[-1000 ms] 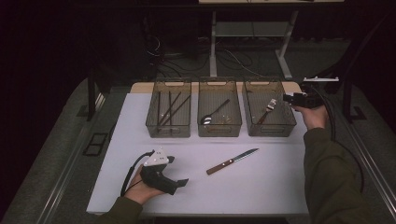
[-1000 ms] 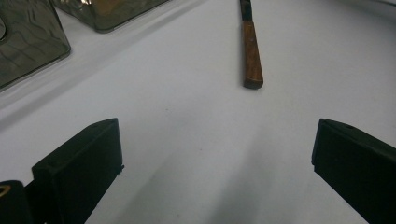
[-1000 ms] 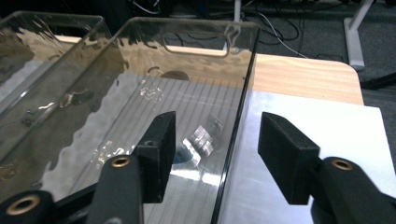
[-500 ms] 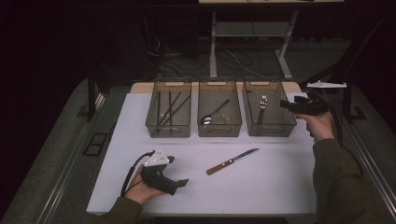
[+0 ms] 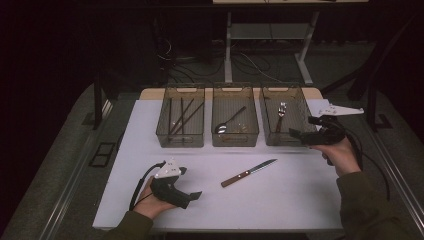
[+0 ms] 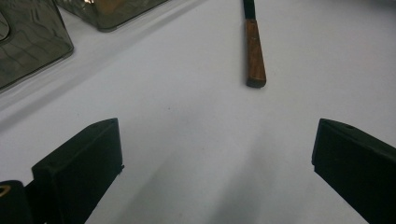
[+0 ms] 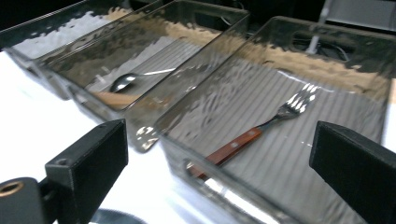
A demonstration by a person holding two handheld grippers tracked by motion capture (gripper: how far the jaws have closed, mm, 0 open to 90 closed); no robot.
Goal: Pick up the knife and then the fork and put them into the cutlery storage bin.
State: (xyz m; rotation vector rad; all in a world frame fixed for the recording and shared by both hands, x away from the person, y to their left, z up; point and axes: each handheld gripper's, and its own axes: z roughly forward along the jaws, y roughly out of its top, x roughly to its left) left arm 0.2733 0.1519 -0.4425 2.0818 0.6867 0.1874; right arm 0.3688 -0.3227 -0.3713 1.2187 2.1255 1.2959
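While the left gripper (image 5: 192, 196) rests on the near left of the white table (image 5: 300, 200) with its jaws spread wide and empty, the right gripper (image 5: 295, 134) has drawn back from over the rightmost clear plastic bin (image 5: 286, 141) to that bin's near right corner, its jaws likewise released and holding nothing. A second ago it hung above the bin; now the wooden-handled fork (image 7: 261, 130) lies flat inside on the ribbed floor, tines toward the far end. That suggests the fork is sorted and the right hand is free. Left of it, the middle bin (image 5: 235, 141) holds a metal spoon (image 5: 227, 123), and the leftmost bin (image 5: 180, 142) holds dark slender sticks (image 5: 181, 115). What remains loose is the wooden-handled table knife (image 5: 248, 173), lying on the table between the grippers, nearer the bins than the left gripper, handle toward it.
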